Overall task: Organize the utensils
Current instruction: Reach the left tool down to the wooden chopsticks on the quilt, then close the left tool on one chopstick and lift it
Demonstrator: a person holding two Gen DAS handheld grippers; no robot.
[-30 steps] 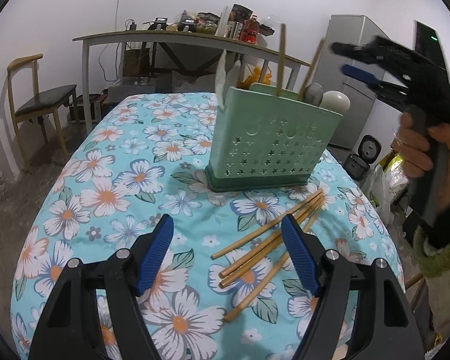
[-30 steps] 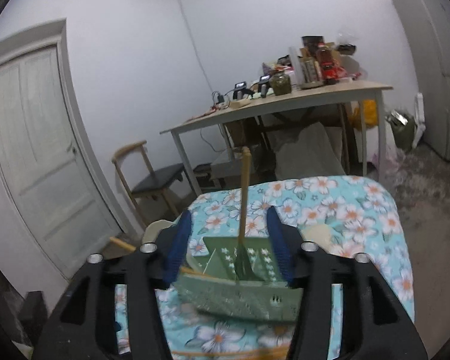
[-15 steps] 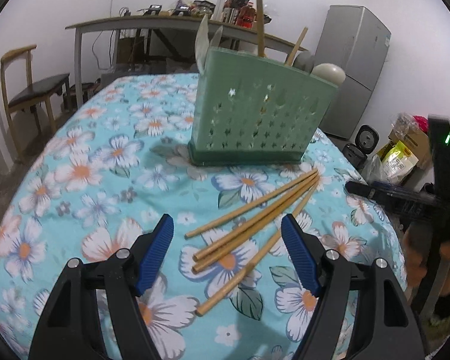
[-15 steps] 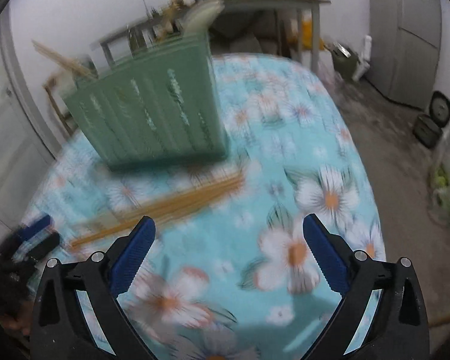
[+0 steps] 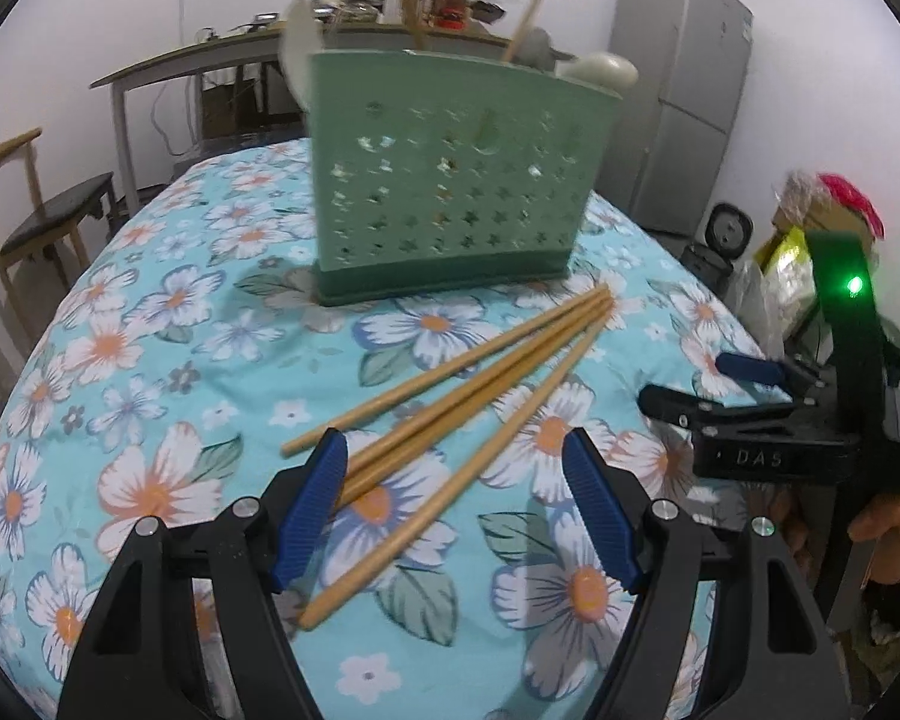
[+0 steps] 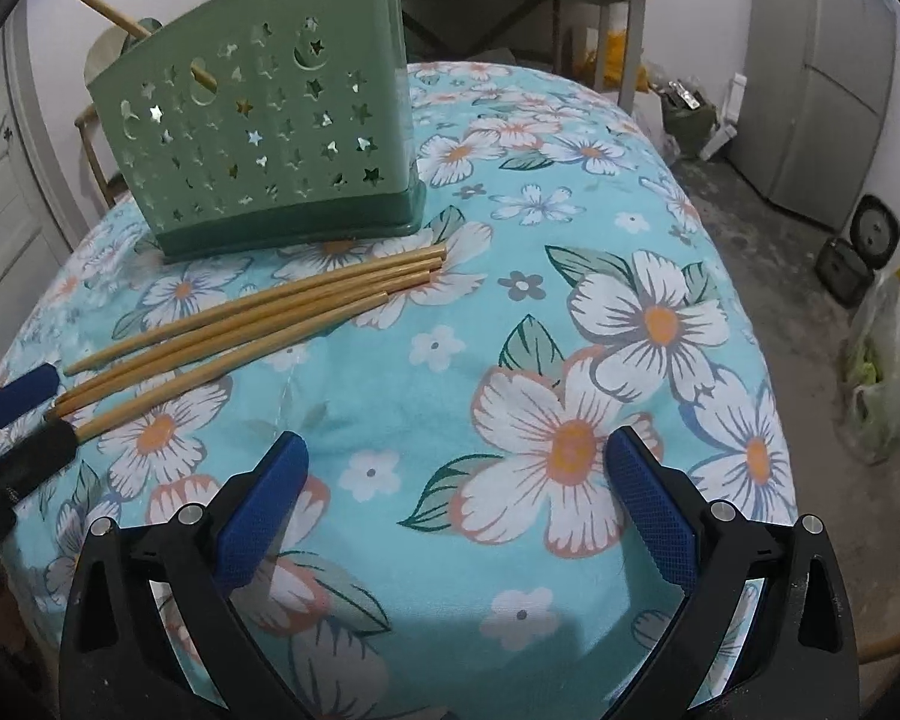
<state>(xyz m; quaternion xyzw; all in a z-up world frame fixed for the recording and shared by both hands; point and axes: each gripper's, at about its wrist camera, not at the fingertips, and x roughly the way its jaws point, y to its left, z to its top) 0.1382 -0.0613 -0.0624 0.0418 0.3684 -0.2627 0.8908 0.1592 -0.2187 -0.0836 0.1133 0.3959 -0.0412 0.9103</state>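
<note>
A green perforated utensil holder (image 5: pixel 456 174) stands on the flowered tablecloth, with chopsticks and spoons sticking out of it; it also shows in the right wrist view (image 6: pixel 264 126). Several wooden chopsticks (image 5: pixel 468 384) lie in a loose bundle in front of it, also in the right wrist view (image 6: pixel 252 324). My left gripper (image 5: pixel 456 510) is open and empty, low over the near ends of the chopsticks. My right gripper (image 6: pixel 456 510) is open and empty over bare cloth, to the right of the chopsticks; it shows in the left wrist view (image 5: pixel 714 384).
The table (image 6: pixel 630 192) has a rounded edge with floor beyond. A wooden chair (image 5: pixel 30 222) stands at the left. A long desk (image 5: pixel 210 66) with clutter is behind. A grey fridge (image 5: pixel 678 90) and bags (image 5: pixel 810 240) stand at the right.
My right gripper came down from above the holder, where it left a chopstick, to low over the cloth, and opened wider. My left gripper moved forward and down toward the chopsticks.
</note>
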